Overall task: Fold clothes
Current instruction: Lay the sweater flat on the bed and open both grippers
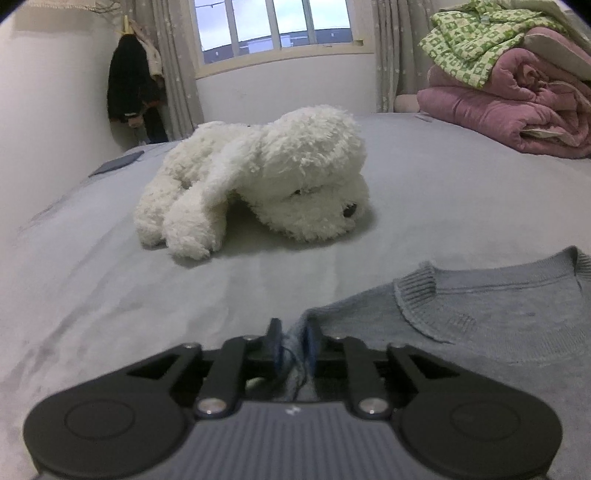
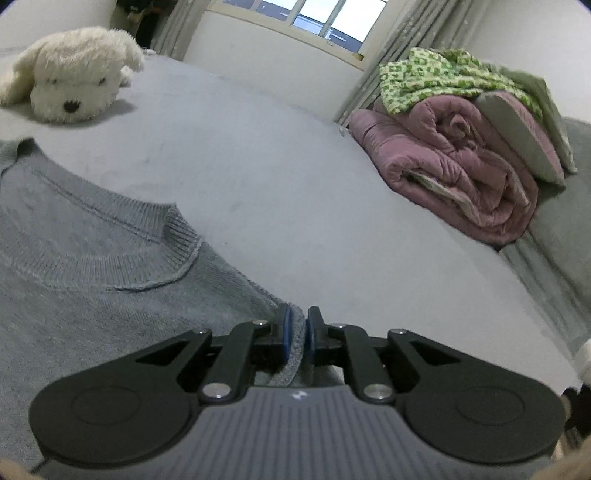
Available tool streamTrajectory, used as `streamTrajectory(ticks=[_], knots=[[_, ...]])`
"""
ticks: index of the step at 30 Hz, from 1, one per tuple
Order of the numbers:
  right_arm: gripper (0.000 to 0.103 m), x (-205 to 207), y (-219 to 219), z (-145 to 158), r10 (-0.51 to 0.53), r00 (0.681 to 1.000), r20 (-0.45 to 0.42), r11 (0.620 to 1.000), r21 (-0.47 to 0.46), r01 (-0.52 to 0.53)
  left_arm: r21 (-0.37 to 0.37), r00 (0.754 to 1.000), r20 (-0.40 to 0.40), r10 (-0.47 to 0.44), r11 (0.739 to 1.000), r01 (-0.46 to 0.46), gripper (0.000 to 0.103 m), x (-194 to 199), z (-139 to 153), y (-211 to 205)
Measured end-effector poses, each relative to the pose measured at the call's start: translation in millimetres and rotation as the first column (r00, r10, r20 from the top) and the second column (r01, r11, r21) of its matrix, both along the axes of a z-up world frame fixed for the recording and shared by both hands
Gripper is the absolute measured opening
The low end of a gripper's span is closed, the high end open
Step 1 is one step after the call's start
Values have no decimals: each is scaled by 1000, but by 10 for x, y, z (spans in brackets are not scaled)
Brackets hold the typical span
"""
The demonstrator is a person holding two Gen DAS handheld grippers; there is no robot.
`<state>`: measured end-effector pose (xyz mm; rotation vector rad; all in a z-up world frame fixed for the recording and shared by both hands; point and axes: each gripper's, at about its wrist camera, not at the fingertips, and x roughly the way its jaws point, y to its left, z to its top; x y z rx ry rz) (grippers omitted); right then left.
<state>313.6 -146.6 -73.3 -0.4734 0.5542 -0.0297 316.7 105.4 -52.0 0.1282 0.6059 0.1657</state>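
A grey knit sweater (image 1: 498, 332) lies flat on the bed with its ribbed round collar (image 1: 417, 286) facing away from me. My left gripper (image 1: 293, 343) is shut on the sweater's left shoulder corner, and bunched knit shows between its blue pads. In the right wrist view the same sweater (image 2: 92, 288) spreads to the left, collar (image 2: 173, 236) up. My right gripper (image 2: 297, 332) is shut on the sweater's right shoulder corner, with a fold of grey fabric squeezed between the pads.
A white plush dog (image 1: 266, 177) lies on the grey bed sheet (image 1: 110, 295) just beyond the sweater, seen too as plush dog (image 2: 70, 74). A rolled pink quilt (image 2: 454, 166) with a green patterned cloth (image 2: 443, 77) on top sits at the right. A window (image 1: 273, 26) and dark hanging clothes (image 1: 129, 88) are behind.
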Motion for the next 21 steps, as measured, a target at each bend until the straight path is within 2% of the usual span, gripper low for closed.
streamTrajectory(ticks=[1, 3, 6, 9, 21], knots=[[23, -33, -13, 29, -5, 1000, 6, 1000, 8, 5, 5, 1000, -5, -1, 1000, 1, 40, -16, 18, -10], [30, -98, -59, 95, -18, 1000, 9, 999, 46, 18, 12, 1000, -16, -7, 1000, 7, 48, -53, 59, -28], [33, -219, -113, 199, -29, 1000, 8, 996, 86, 28, 11, 999, -39, -22, 1000, 23, 59, -157, 124, -79], [35, -320, -120, 285, -26, 1000, 9, 996, 86, 25, 20, 997, -63, -34, 999, 35, 60, -290, 187, -149], [40, -879, -99, 527, 36, 999, -33, 994, 101, -32, -27, 991, -119, -54, 998, 51, 62, -889, 369, -338]])
